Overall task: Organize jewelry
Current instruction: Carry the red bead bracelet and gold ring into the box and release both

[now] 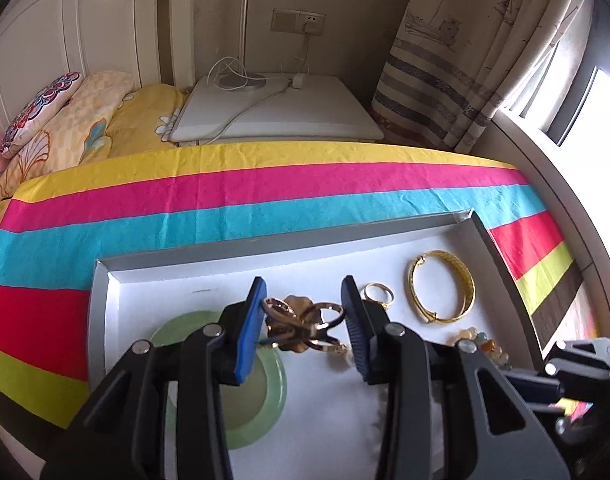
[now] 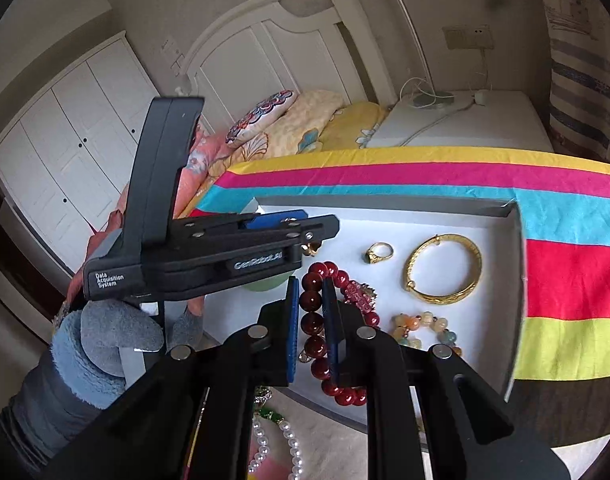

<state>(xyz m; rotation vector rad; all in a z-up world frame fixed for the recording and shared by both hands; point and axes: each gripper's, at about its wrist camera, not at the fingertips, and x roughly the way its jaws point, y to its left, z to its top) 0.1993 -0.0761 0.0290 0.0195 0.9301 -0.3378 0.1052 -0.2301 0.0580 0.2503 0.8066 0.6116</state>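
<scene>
Hovering over the white tray (image 1: 105,320), the left gripper (image 1: 305,320) has its blue pads spread wide, released, with a rose-gold flower-shaped piece (image 1: 301,320) lying on the tray floor between them; whether either pad touches it is hard to tell. A green bangle (image 1: 265,392) lies on the tray under the left finger. Toward the tray's right wall sit a gold ring (image 1: 379,294) and, beyond it, a gold bangle (image 1: 441,286). A string of pale mixed beads (image 1: 485,344) lies near the tray's front right.

From the right wrist view, the right gripper (image 2: 311,332) is clenched on a dark red bead bracelet (image 2: 311,300) at the tray's front edge, the beads looping around the right pad. The gold ring (image 2: 379,252), gold bangle (image 2: 443,272) and pale beads (image 2: 425,328) lie further right in the tray (image 2: 517,280). A gloved hand (image 2: 101,340) holds the left gripper's body (image 2: 209,256) over the tray's left side. A pearl strand (image 2: 289,440) lies outside the tray, in front of it.
</scene>
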